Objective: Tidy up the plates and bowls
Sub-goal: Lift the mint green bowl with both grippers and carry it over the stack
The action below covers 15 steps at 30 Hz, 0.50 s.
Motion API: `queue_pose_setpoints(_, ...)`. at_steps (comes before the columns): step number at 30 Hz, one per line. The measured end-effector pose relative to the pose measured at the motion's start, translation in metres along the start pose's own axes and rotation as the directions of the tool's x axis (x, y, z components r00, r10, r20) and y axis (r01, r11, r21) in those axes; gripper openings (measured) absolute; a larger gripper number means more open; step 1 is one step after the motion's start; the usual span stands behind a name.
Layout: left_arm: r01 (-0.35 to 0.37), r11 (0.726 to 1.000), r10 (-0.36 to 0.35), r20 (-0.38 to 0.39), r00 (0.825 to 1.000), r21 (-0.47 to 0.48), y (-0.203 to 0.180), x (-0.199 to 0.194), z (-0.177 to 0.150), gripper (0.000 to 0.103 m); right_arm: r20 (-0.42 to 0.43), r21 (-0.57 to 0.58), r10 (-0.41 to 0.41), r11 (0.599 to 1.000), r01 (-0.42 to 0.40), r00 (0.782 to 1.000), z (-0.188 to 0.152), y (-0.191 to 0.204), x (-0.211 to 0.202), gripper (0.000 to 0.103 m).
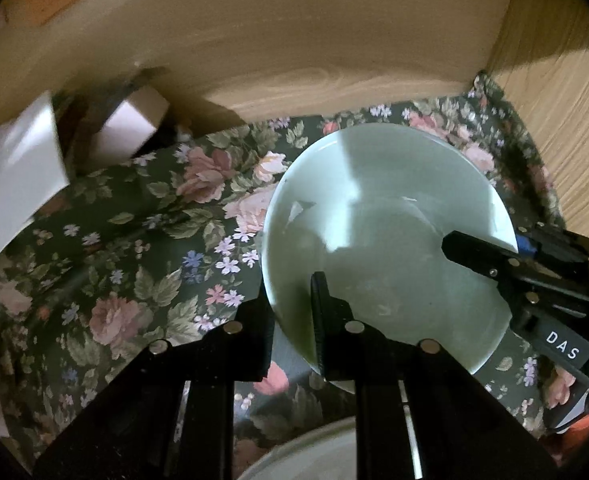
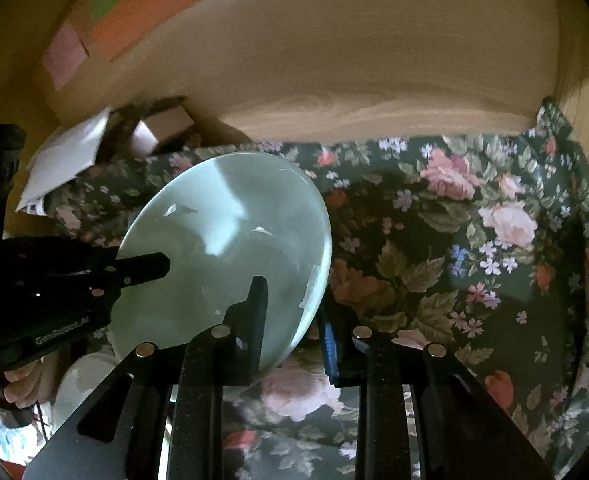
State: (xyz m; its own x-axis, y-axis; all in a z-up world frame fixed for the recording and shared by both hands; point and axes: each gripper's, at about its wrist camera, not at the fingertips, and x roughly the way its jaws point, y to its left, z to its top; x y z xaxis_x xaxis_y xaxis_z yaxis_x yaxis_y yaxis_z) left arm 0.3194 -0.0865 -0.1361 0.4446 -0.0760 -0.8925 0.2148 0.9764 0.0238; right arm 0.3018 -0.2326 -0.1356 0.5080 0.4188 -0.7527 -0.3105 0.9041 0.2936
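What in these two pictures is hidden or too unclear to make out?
- Left wrist view: the pale green bowl's near rim sits behind the left gripper's fingers.
- Left wrist view: a white dish is cut off by the bottom edge.
- Right wrist view: white papers at the back left are blurred; their print is unreadable.
- Right wrist view: the right gripper straddles the bowl's rim; contact cannot be judged.

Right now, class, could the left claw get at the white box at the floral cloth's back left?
Probably not yet: the left claw straddles the pale green bowl's rim, apparently holding it with the right claw. Otherwise the way over the floral cloth to the white box looks free.
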Motion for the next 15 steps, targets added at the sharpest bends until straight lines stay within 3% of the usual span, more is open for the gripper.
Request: queue_pose_setpoints(15,0.002,0.999,0.003,0.107,0.994,-0.049,0.023,-0.068,-0.043,0.017,0.085,-0.052,0.023,0.998,-0.019,0.996,-0.017,0.051,-0.042,0.022)
